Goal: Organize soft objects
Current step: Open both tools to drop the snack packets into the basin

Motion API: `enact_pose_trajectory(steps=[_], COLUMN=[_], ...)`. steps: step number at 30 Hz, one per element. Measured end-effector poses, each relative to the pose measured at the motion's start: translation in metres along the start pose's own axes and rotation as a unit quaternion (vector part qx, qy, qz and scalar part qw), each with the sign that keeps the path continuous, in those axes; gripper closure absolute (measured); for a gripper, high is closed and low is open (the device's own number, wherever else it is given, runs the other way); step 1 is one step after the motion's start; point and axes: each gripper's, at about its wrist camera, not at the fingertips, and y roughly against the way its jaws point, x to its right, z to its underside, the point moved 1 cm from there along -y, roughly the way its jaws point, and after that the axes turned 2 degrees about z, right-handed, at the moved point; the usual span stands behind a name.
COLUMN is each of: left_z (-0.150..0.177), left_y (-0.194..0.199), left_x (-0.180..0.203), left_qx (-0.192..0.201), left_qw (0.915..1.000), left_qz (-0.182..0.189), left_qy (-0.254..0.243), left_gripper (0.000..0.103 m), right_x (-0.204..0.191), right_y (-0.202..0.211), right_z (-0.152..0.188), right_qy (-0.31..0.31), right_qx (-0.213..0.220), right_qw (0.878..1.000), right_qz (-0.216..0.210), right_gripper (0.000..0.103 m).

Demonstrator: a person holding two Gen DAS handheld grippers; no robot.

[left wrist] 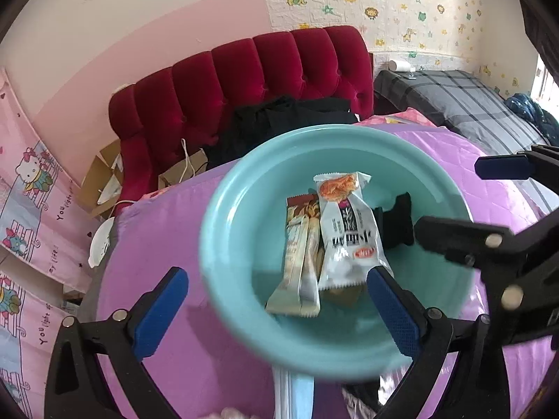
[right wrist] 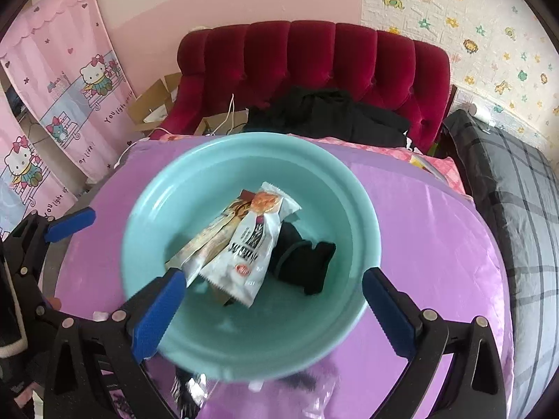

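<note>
A teal basin (left wrist: 244,216) (right wrist: 167,209) sits on the purple bed cover. In it lie a white snack packet (left wrist: 346,234) (right wrist: 251,248), a beige snack packet (left wrist: 300,265) (right wrist: 213,237) and a black sock (left wrist: 394,223) (right wrist: 307,265). My left gripper (left wrist: 276,310) is open and empty, its fingers astride the basin's near-left rim. My right gripper (right wrist: 272,310) is open and empty over the basin's near side. The right gripper also shows at the right of the left wrist view (left wrist: 464,202), and the left gripper's fingertip (right wrist: 70,223) at the left of the right wrist view.
A red tufted headboard (right wrist: 314,59) with black clothes (right wrist: 328,111) stands behind the purple cover (right wrist: 436,244). A grey plaid bed (right wrist: 517,188) lies to the right, pink cartoon curtains (right wrist: 70,80) to the left. Small packets (left wrist: 297,394) lie under the basin's near edge.
</note>
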Motion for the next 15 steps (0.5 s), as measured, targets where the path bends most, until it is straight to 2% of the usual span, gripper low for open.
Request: enact_pose_trajectory(steps=[15], left_z=[0.054], left_y=[0.082], left_x=[-0.006], left_qx=[0.017], left_qw=[0.9997], left_qz=[0.003], left_qy=[0.017], left_gripper=[0.0], right_x=[-0.029], right_y=[0.06], right_z=[0.06], right_qy=[0.015], right_qx=[0.0], right_qw=[1.0], right_qz=[0.0], right_gripper=[0.0])
